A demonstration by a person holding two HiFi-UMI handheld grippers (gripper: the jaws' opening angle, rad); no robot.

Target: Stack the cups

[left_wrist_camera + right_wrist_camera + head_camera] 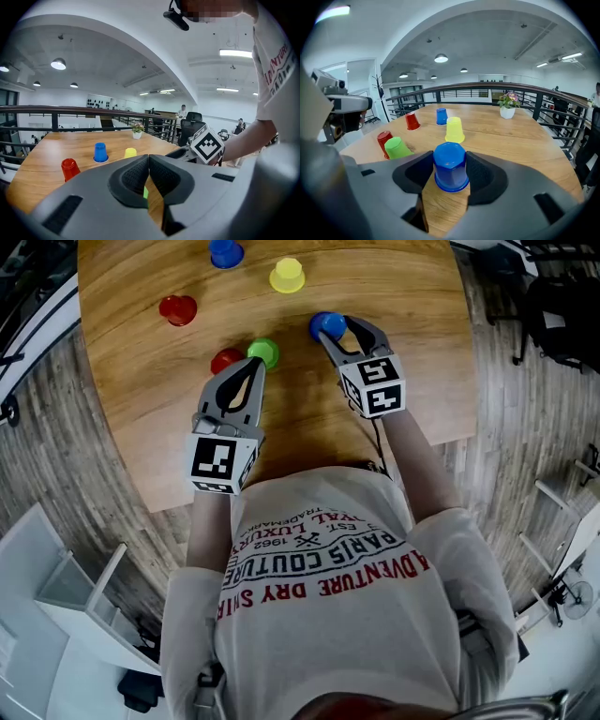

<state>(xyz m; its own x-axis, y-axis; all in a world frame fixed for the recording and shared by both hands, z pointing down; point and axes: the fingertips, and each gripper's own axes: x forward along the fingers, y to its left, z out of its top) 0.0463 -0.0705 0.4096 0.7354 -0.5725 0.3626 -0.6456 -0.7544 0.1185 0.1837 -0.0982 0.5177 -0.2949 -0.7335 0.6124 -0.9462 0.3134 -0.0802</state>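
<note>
Wooden bench (131, 427) carries upturned cups. Around its middle the blue cup (450, 168) stands between the right tongs (450, 161), whose pads (482, 176) press its sides. The left tongs (149, 160) are closed, tips together, just before the green cup (263, 352), with a red cup (226, 360) beside it. A yellow cup (287, 276) stands nearer the far edge.

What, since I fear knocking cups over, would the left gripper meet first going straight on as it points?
Most likely the green cup, just beyond the left gripper; its green shows in the gap of that gripper's own view. Exact depth is unclear.
</note>
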